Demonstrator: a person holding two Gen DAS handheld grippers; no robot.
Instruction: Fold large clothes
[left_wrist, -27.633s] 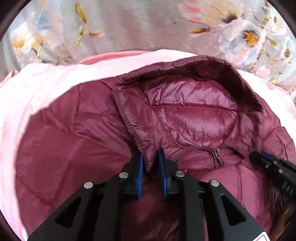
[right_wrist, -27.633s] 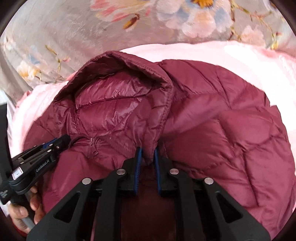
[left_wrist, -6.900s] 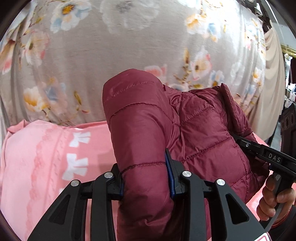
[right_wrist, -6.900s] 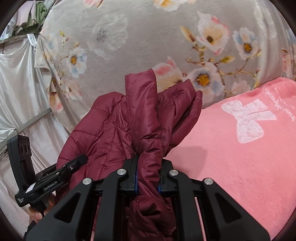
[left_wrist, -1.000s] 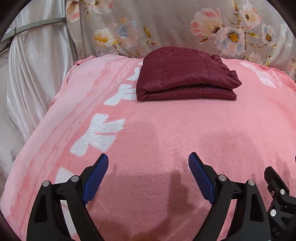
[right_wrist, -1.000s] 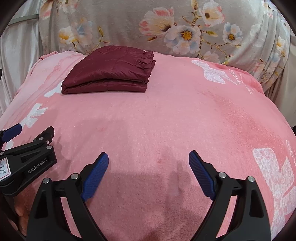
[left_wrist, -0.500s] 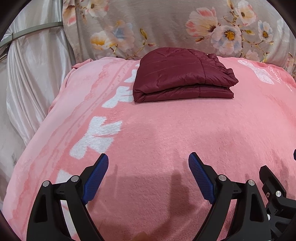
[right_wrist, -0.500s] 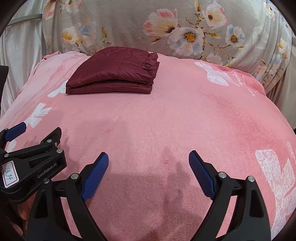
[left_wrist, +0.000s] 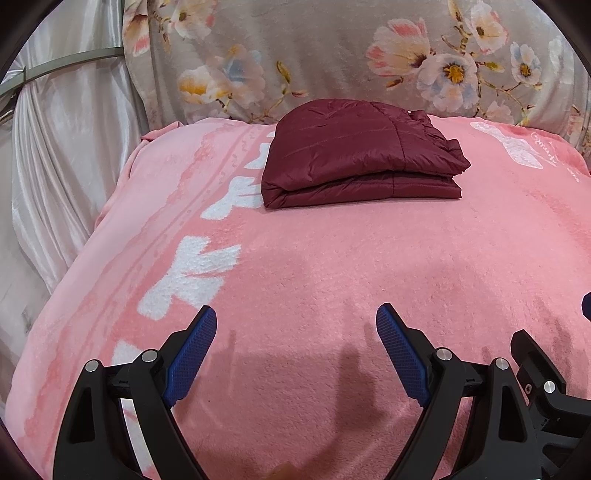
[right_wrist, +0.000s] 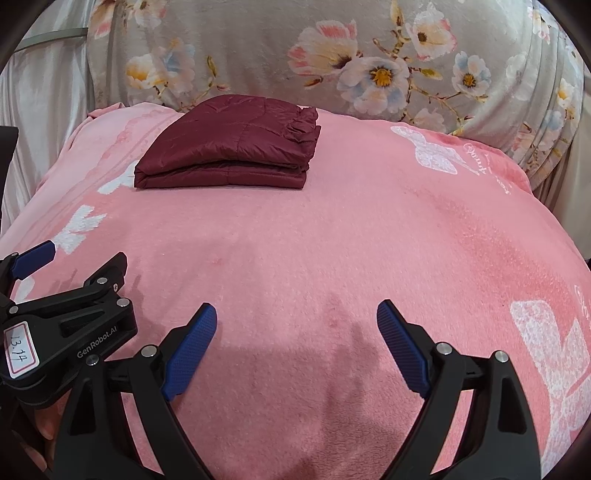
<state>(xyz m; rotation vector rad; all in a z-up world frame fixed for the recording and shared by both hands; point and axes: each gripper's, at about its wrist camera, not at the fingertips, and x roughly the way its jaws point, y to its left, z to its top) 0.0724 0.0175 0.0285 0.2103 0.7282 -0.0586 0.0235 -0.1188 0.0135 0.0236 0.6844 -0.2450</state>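
Pink fleece blanket (left_wrist: 332, 266) is covering the bed, floral cloth (left_wrist: 332, 55) behind. Folded maroon puffer jacket (left_wrist: 362, 158) is lying at the blanket's far edge. Left gripper (left_wrist: 295, 350) and right gripper (right_wrist: 295, 350) are hovering near its front, well apart from the jacket, released, empty. Folding looks done; next likely another garment.

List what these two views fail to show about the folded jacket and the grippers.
- Jacket: hood, zip and sleeves hidden inside the folds, both views.
- Jacket's far side: hidden by its own bulk.
- Right hand-held gripper: cut off by the left view's edge.
- Left hand-held gripper: cut off by the right view's edge.
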